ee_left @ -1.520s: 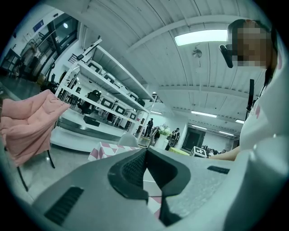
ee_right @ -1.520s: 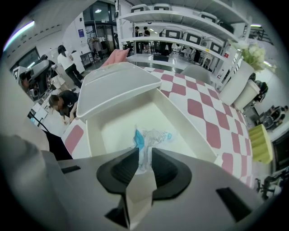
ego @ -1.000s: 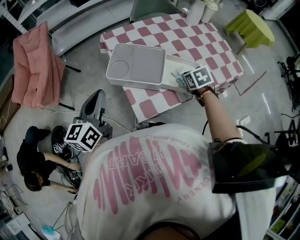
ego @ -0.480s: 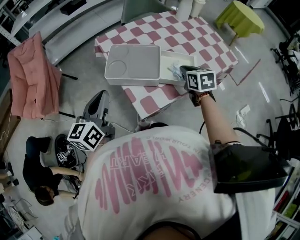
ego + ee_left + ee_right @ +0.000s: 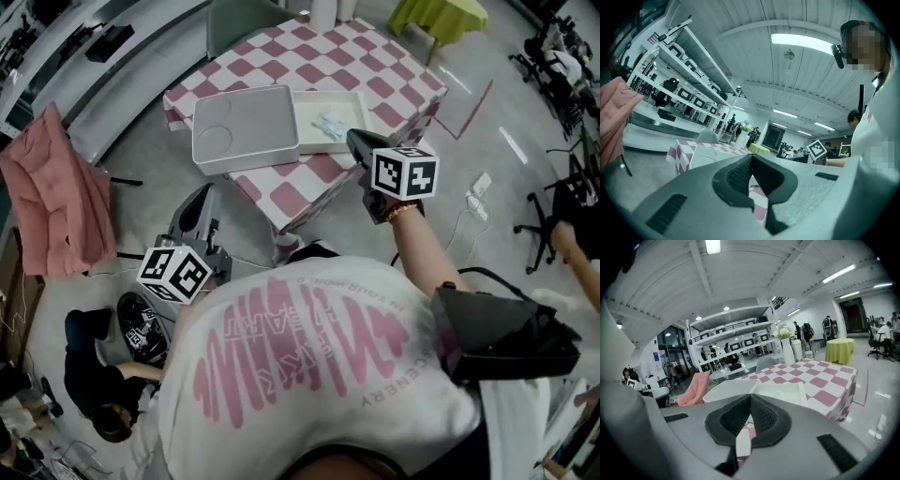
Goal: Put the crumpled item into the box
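The crumpled item (image 5: 328, 125), pale and bluish, lies inside the open white box (image 5: 352, 105) on the pink checkered table (image 5: 375, 80). The box's grey-white lid (image 5: 246, 127) rests upside down against its left side. My right gripper (image 5: 352, 141) hangs off the table's near edge, a short way from the box, jaws shut on nothing. The right gripper view shows the box (image 5: 780, 391) and lid (image 5: 727, 390) just beyond the closed right gripper (image 5: 750, 398). My left gripper (image 5: 201, 195) hangs low at my left side above the floor, shut and empty; in its own view the left gripper (image 5: 751, 159) points at the table (image 5: 679, 149).
A pink cloth (image 5: 42, 202) hangs over a stand at the left. A person (image 5: 103, 412) crouches on the floor at lower left among cables. A yellow-green stool (image 5: 436, 14) stands beyond the table, and an office chair (image 5: 562, 202) is at the right.
My right gripper has drawn back from the box toward my body and off the table's edge. The crumpled item stays in the box. The left gripper has hardly moved.
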Demonstrator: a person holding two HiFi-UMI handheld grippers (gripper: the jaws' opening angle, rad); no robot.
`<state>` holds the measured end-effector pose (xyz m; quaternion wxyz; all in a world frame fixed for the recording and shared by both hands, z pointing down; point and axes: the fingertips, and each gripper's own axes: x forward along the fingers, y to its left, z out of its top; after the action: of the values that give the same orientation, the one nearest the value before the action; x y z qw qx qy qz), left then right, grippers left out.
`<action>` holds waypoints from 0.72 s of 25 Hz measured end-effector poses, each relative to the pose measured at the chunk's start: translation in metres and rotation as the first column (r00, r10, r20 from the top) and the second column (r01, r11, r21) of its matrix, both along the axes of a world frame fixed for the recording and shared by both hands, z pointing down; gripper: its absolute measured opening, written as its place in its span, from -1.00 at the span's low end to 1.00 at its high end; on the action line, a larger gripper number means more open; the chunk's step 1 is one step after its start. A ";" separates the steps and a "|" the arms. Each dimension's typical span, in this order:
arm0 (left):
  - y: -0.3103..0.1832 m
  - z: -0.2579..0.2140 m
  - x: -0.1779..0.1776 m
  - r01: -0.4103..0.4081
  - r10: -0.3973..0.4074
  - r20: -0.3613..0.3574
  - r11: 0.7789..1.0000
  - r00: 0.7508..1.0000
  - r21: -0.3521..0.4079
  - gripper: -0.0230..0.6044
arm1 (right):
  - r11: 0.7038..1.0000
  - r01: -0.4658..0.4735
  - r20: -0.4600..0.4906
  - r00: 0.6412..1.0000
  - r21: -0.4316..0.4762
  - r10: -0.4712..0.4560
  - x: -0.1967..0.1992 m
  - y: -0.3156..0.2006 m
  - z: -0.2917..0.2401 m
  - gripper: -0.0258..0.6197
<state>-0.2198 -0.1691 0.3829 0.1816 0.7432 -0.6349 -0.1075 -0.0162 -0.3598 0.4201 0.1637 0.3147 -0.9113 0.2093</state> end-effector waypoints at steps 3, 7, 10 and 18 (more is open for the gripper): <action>0.005 0.001 0.008 -0.039 0.039 -0.004 0.999 0.999 -0.007 -0.91 | 1.000 -0.026 0.020 0.999 0.016 0.026 0.012 0.021 -0.008 -0.90; 0.015 0.007 0.018 -0.089 0.089 -0.004 0.996 0.996 -0.016 -0.91 | 0.997 -0.071 0.047 0.996 0.024 0.070 0.026 0.043 -0.010 -0.90; 0.022 0.012 0.025 -0.117 0.117 -0.007 0.993 0.993 -0.026 -0.91 | 0.994 -0.100 0.047 0.994 0.033 0.099 0.035 0.057 -0.008 -0.90; 0.040 0.026 0.040 -0.166 0.165 -0.021 0.985 0.986 -0.053 -0.91 | 0.987 -0.163 0.008 0.987 0.011 0.163 0.064 0.084 0.009 -0.90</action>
<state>-0.1797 -0.1293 0.4092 0.2156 0.7872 -0.5721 -0.0808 0.0482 -0.2755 0.4295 0.1408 0.3883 -0.8843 0.2177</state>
